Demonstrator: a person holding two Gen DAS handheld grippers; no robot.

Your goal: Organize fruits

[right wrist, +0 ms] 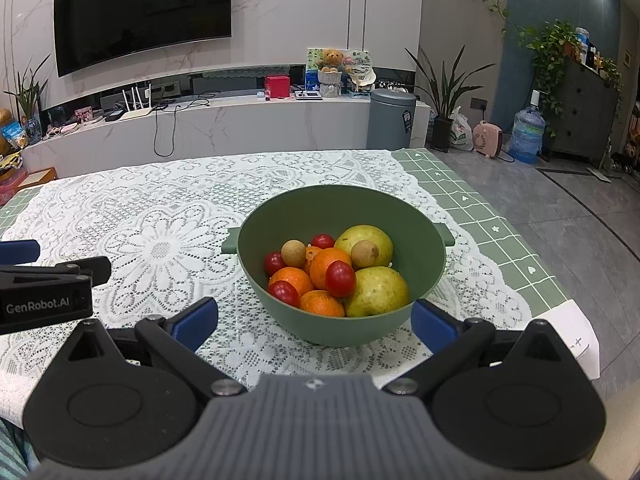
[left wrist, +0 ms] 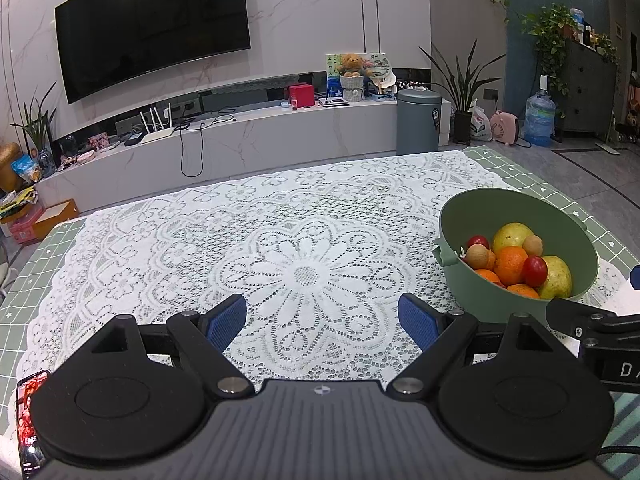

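Observation:
A green bowl (right wrist: 340, 208) stands on the lace tablecloth, right in front of my right gripper (right wrist: 314, 322), which is open and empty with its blue pads on either side of the bowl's near wall. The bowl holds two yellow-green pears (right wrist: 376, 290), several oranges (right wrist: 329, 266), several red cherry tomatoes (right wrist: 340, 278) and two brown longans (right wrist: 293, 253). In the left wrist view the bowl (left wrist: 500, 204) is at the right. My left gripper (left wrist: 322, 322) is open and empty over the lace flower pattern, left of the bowl.
The white lace cloth (left wrist: 240, 240) lies over a green checked table cover (right wrist: 480, 208). A phone (left wrist: 30, 420) lies at the near left table edge. A white paper note (right wrist: 576, 332) lies at the near right. The left gripper's body (right wrist: 44, 292) shows at the right wrist view's left edge.

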